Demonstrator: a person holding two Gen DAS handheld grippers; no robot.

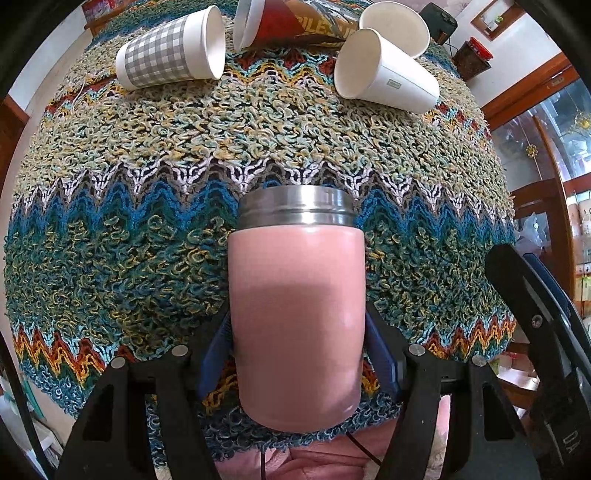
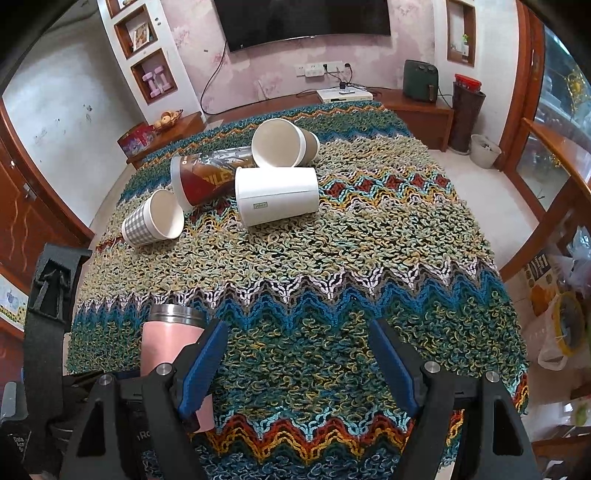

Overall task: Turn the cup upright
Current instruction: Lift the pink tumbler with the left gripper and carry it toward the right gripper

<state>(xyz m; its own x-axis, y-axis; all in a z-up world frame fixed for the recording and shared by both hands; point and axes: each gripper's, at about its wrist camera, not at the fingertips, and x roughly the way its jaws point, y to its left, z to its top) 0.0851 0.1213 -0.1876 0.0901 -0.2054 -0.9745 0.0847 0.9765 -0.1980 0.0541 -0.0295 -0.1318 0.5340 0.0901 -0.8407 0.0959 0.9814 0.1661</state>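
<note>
A pink metal cup [image 1: 297,314] with a steel rim lies on its side on the knitted cloth, rim pointing away. My left gripper [image 1: 298,350] is shut on the pink cup, blue pads against both of its sides. The cup also shows in the right wrist view [image 2: 168,339] at the lower left. My right gripper [image 2: 297,354] is open and empty above the cloth, to the right of the cup. It appears in the left wrist view as a black arm at the right edge.
Several paper cups lie on their sides at the far end: a grey checked cup [image 1: 170,50], a red printed cup [image 1: 291,22], and two white cups [image 1: 384,72] [image 2: 282,144]. The knitted cloth [image 2: 369,258] covers the table. Cabinets stand around.
</note>
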